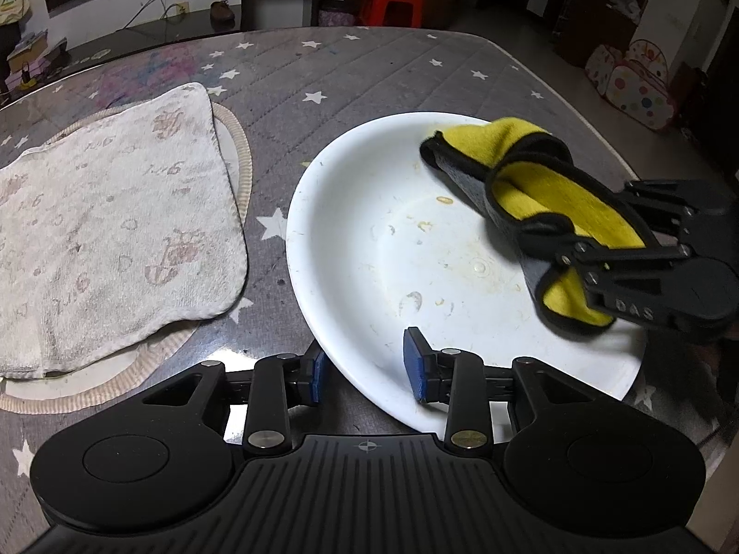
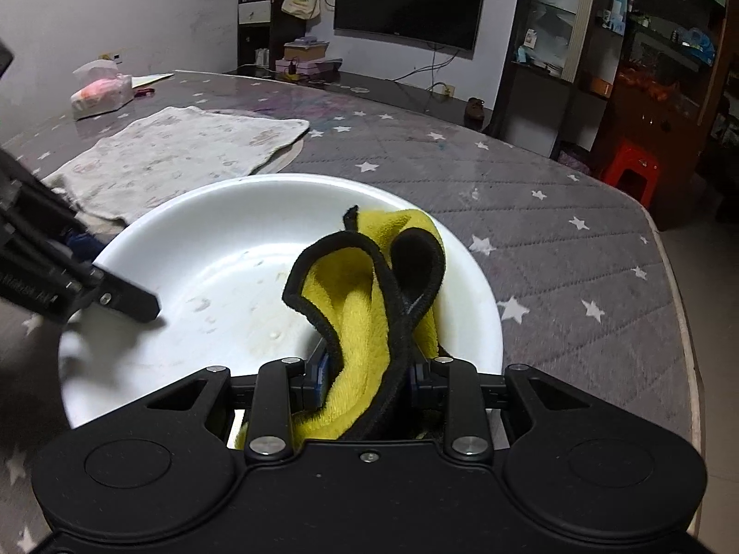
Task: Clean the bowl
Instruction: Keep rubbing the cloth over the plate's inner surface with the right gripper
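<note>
Right tool (image 2: 369, 383) pinches my yellow cloth (image 2: 365, 304), which droops ahead of it into the white bowl (image 1: 369, 194) on the table (image 1: 415, 74). Left tool (image 1: 367, 364) stands spread astride the bowl's near rim (one pad outside, one inside). Yellowish smears (image 1: 443, 200) lie between both tools on the bowl floor, nearer the cloth, just left of it

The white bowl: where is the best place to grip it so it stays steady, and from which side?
Grip the bowl at its thin near rim, from the side nearest the left gripper, one finger outside, one inside. The bowl is wide and shallow.
</note>
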